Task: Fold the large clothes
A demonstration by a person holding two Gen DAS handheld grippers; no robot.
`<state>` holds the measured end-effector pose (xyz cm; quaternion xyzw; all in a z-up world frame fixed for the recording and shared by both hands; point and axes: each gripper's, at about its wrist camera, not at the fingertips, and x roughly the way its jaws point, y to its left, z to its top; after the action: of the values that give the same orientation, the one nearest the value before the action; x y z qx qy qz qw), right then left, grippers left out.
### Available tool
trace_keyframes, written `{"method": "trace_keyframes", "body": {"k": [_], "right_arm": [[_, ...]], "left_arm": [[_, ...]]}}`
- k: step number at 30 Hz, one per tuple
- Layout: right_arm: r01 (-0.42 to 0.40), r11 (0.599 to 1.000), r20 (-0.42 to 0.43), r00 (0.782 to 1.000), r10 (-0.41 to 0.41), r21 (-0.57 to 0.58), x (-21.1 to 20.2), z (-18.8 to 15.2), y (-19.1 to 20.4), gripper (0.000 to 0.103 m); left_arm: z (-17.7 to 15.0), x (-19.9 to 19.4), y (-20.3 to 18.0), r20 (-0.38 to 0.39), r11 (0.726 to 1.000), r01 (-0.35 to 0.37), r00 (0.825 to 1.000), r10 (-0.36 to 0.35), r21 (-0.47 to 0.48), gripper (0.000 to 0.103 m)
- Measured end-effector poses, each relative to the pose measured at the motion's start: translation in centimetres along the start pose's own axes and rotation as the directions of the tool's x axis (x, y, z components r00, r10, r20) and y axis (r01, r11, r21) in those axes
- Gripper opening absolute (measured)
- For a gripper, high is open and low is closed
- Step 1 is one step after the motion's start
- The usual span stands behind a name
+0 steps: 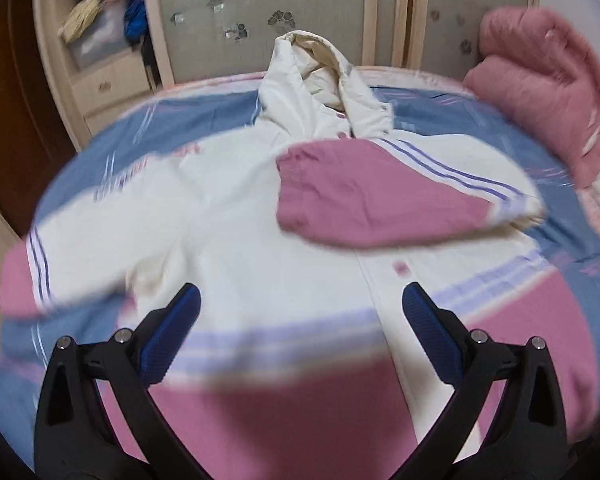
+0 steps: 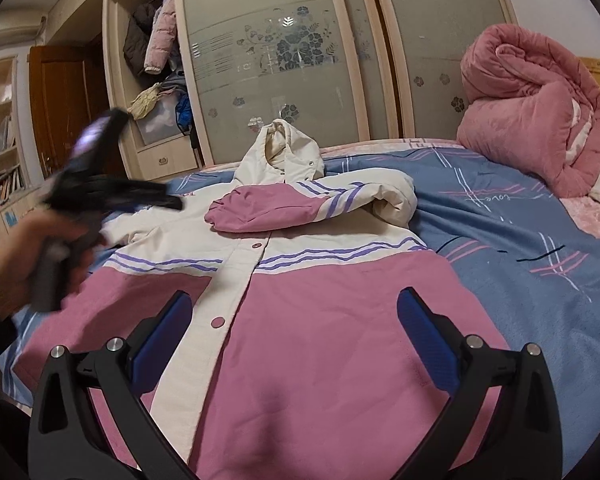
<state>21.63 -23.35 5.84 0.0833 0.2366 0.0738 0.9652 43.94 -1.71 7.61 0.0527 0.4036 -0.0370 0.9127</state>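
A cream and pink hooded jacket (image 1: 260, 220) lies face up, buttoned, on the bed, with its hood (image 1: 320, 76) at the far end. One pink sleeve (image 1: 360, 192) is folded across the chest. The other sleeve (image 1: 24, 276) stretches out to the left. My left gripper (image 1: 300, 320) hovers open over the jacket's middle, holding nothing; this view is motion-blurred. My right gripper (image 2: 294, 308) is open and empty above the pink hem of the jacket (image 2: 320, 340). In the right wrist view a hand (image 2: 28, 248) holds the blurred left gripper (image 2: 146, 160) over the jacket's left shoulder.
The bed has a blue patterned sheet (image 2: 500, 220). A rolled pink quilt (image 2: 532, 112) sits at the far right corner. Behind the bed stands a wardrobe with sliding doors (image 2: 280, 40) and an open section full of clothes (image 2: 152, 60). Bookshelves (image 2: 0, 160) are at far left.
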Motion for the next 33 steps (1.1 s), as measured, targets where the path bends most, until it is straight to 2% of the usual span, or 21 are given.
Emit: {"method": "trace_keyframes", "body": {"k": [2, 5, 9, 11, 12, 14, 15, 18, 20, 23, 24, 27, 29, 30, 32, 33], "right_arm": [[-0.005, 1.000, -0.005, 1.000, 0.005, 0.016, 0.2, 0.1, -0.3, 0.102], [-0.008, 1.000, -0.009, 1.000, 0.008, 0.030, 0.4, 0.3, -0.8, 0.102], [-0.017, 0.998, -0.009, 1.000, 0.018, 0.061, 0.6, 0.6, -1.6, 0.102], [-0.024, 0.997, -0.015, 1.000, 0.025, 0.070, 0.9, 0.7, -1.8, 0.102], [-0.025, 0.997, -0.016, 1.000, 0.027, 0.070, 1.0, 0.8, -1.8, 0.102], [-0.028, 0.997, -0.020, 0.999, 0.029, 0.067, 1.1, 0.8, -1.7, 0.102], [-0.029, 0.997, -0.021, 0.999, 0.030, 0.068, 1.2, 0.9, -1.7, 0.102], [-0.033, 0.997, -0.028, 0.999, 0.034, 0.065, 1.6, 0.8, -1.4, 0.102], [-0.035, 0.997, -0.035, 0.999, 0.037, 0.063, 1.8, 0.8, -1.3, 0.102], [-0.041, 0.998, -0.046, 0.998, 0.043, 0.056, 2.2, 0.6, -0.9, 0.102], [-0.040, 0.998, -0.048, 0.998, 0.043, 0.052, 2.4, 0.5, -0.8, 0.102], [-0.044, 0.998, -0.067, 0.997, 0.047, 0.049, 3.0, 0.4, -0.5, 0.102], [-0.049, 0.998, -0.079, 0.995, 0.053, 0.050, 3.5, 0.3, -0.2, 0.102], [-0.051, 0.997, -0.082, 0.995, 0.055, 0.050, 3.6, 0.2, -0.1, 0.102], [-0.059, 0.997, -0.088, 0.994, 0.063, 0.045, 3.9, 0.2, 0.4, 0.102], [-0.059, 0.997, -0.091, 0.994, 0.063, 0.040, 4.1, 0.1, 0.6, 0.102]], "left_arm": [[2.3, 3.0, -0.6, -0.018, 0.999, -0.031, 0.999, 0.032, 0.031, 0.101], [4.4, 7.0, -0.6, -0.089, 0.998, -0.057, 0.994, 0.059, 0.029, 0.101], [6.2, 11.9, 0.2, -0.152, 0.989, -0.147, 0.977, 0.147, 0.012, 0.101], [6.6, 13.9, 0.7, -0.198, 0.988, -0.155, 0.969, 0.146, -0.029, 0.101], [6.6, 14.2, 0.6, -0.204, 0.989, -0.143, 0.970, 0.131, -0.046, 0.095], [6.7, 14.6, -0.1, -0.202, 0.992, -0.111, 0.975, 0.096, -0.060, 0.065], [6.8, 14.5, -0.7, -0.195, 0.993, -0.106, 0.976, 0.095, -0.050, 0.031], [7.1, 12.7, -1.7, -0.104, 0.988, -0.153, 0.983, 0.152, -0.001, 0.028], [7.8, 11.0, -1.6, -0.032, 0.981, -0.191, 0.981, 0.192, 0.041, 0.028], [8.7, 8.0, 0.2, 0.057, 0.971, -0.237, 0.970, 0.236, 0.010, 0.028], [8.9, 6.9, 1.2, 0.090, 0.962, -0.272, 0.959, 0.270, 0.003, 0.028], [8.5, 5.2, 3.7, 0.136, 0.933, -0.359, 0.926, 0.353, 0.021, 0.028], [7.4, 5.9, 5.5, 0.088, 0.928, -0.371, 0.926, 0.367, 0.037, 0.031], [6.6, 6.7, 6.0, 0.061, 0.924, -0.380, 0.924, 0.377, 0.045, 0.037], [4.9, 9.0, 6.4, -0.020, 0.906, -0.412, 0.909, 0.416, 0.092, 0.087], [3.5, 10.7, 6.6, -0.070, 0.890, -0.436, 0.891, 0.448, 0.133, 0.101]]}}
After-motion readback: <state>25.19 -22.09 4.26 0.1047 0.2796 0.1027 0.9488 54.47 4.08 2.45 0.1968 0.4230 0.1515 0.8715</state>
